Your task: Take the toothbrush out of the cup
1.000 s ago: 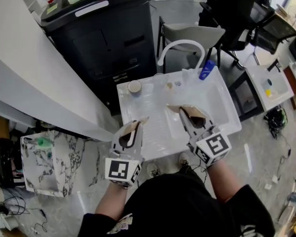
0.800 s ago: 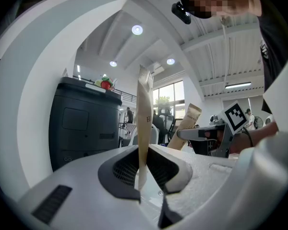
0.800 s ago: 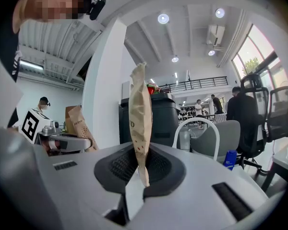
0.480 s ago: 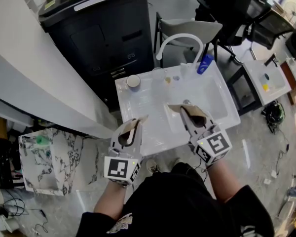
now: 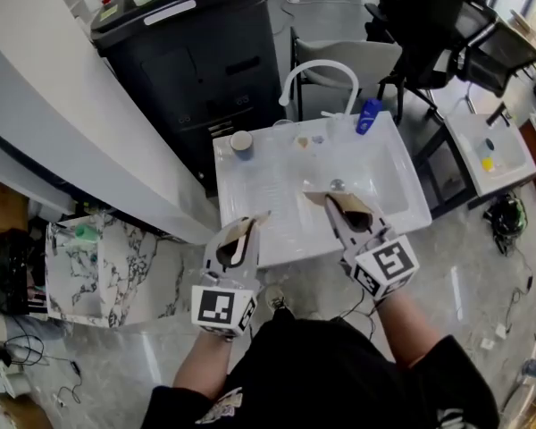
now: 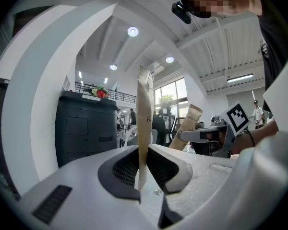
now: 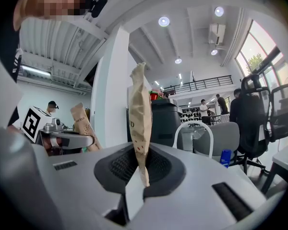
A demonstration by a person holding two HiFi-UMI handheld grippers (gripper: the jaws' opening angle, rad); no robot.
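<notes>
- Both pressed together and empty: left claw [image 5: 257, 216], right claw [image 5: 314, 196], over the sink's [image 5: 250, 190] near edge.
- Cup [image 5: 241, 142] stands at the far-left corner; toothbrush too small to discern.
- Spread one claw first, pinch above the rim, lift straight.

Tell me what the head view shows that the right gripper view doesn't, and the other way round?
Only the head view: the white sink from above, with a small cup near its far left corner; I can't make out a toothbrush in it. Only the right gripper view: the ceiling lights, people standing far off, and that the right gripper has its jaws together with nothing between. Both: the curved white faucet, the blue bottle, the black cabinet and the left gripper.
</notes>
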